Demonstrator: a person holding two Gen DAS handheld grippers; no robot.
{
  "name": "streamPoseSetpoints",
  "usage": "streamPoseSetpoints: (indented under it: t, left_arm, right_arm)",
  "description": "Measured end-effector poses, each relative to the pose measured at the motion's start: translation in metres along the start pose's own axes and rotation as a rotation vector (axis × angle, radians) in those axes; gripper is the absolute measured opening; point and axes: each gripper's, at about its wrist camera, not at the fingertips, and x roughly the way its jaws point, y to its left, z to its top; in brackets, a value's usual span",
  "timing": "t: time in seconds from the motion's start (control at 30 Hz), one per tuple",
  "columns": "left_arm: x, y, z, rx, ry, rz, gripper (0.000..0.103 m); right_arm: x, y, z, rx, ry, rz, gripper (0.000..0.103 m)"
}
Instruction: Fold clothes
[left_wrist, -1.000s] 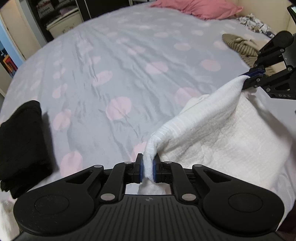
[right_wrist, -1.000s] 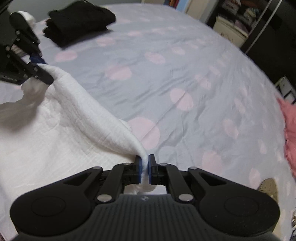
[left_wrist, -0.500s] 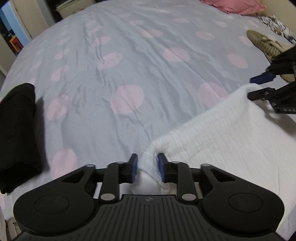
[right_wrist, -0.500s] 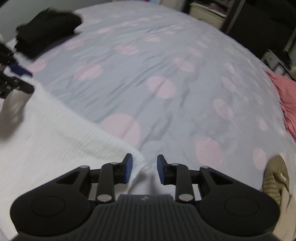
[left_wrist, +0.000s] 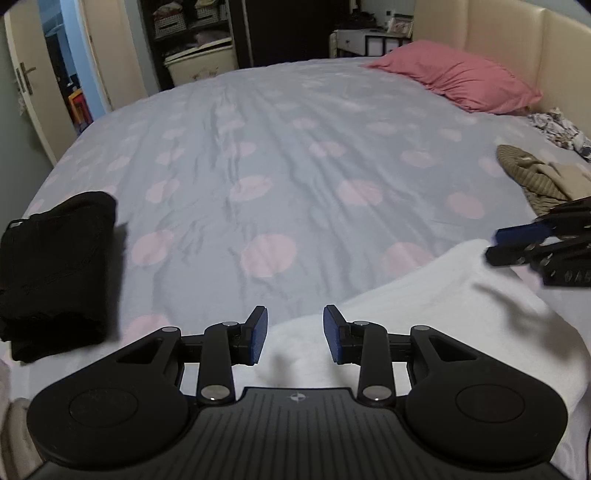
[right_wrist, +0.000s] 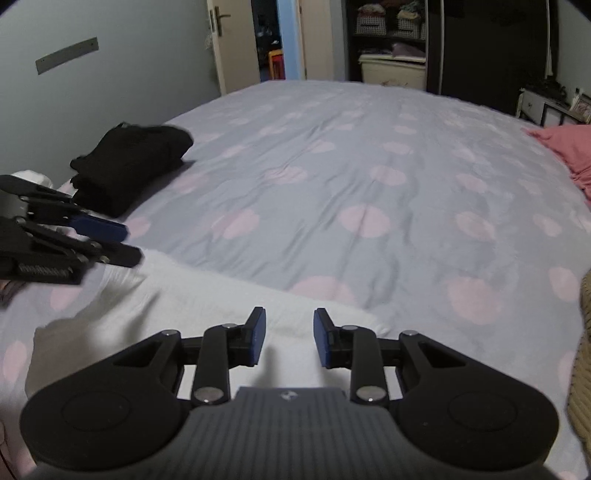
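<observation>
Released since a second ago, waffle-textured white cloth (left_wrist: 424, 314) flat on bedspread (left_wrist: 277, 166) (both grippers' fingers (left_wrist: 258, 334) apart, empty).

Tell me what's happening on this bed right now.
A person is folding clothes with two handheld grippers. The left gripper and right gripper are both open and empty above a white textured garment lying flat on the grey bedspread with pink dots. A folded black garment sits to the left.
</observation>
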Motion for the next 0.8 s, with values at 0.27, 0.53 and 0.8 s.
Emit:
streamPoseSetpoints:
  t: [0.27, 0.53, 0.8]
  left_arm:
    - [0.046, -0.01, -0.02, 0.012, 0.08, 0.008, 0.031]
    - [0.052, -0.006, -0.027, 0.012, 0.135, 0.046, 0.031]
    - [-0.005, -0.018, -0.025, -0.014, 0.04, 0.039, 0.031]
  right_arm:
    - [0.031, -0.021, -0.012, 0.116, 0.094, -0.029, 0.03]
    - [0.02, -0.035, -0.013, 0.145, 0.104, -0.073, 0.032]
    - [-0.044, -0.013, -0.036, 0.089, -0.002, -0.056, 0.032]
